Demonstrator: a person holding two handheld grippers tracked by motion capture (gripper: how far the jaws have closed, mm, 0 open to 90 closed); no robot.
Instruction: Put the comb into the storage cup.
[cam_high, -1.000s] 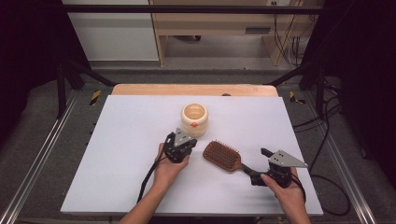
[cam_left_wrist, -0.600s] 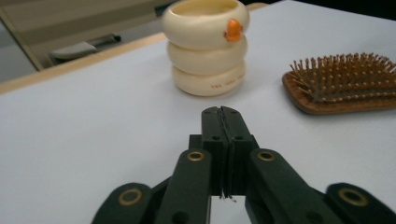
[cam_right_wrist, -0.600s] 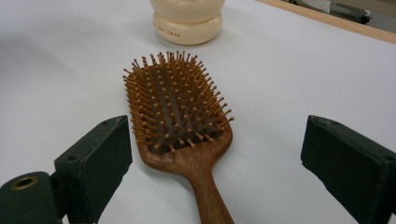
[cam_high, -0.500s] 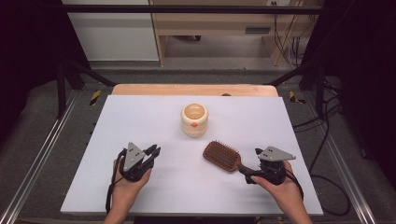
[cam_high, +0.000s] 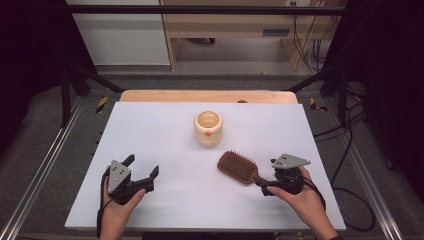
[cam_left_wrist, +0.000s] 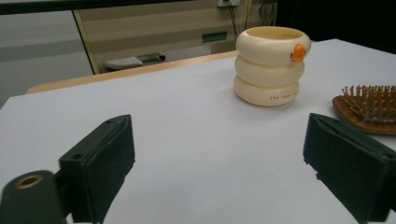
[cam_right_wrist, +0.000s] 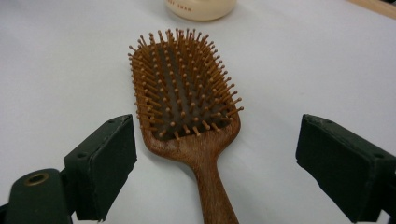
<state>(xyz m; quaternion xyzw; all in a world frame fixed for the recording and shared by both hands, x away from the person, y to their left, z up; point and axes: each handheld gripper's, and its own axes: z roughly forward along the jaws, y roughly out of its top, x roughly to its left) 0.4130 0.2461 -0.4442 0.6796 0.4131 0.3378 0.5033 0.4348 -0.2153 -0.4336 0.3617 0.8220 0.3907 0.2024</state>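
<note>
While left gripper (cam_high: 141, 172) fingers just opened wide, empty, right gripper (cam_high: 263, 186) fingers straddle hairbrush (cam_right_wrist: 187, 102) handle, untouching.

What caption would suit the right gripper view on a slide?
Open fingers flank the handle of a wooden hairbrush lying bristles-up on a white table.

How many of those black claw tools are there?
2. The left gripper is in the hand at the table's near left, jaws wide, nothing between them. The right gripper is at the near right, open around the hairbrush handle.

Small reddish print on bottom ring of cream cup (cam_left_wrist: 270, 65); reads roughly "THE ... SWAN", middle blurred. No other legible text.
</note>
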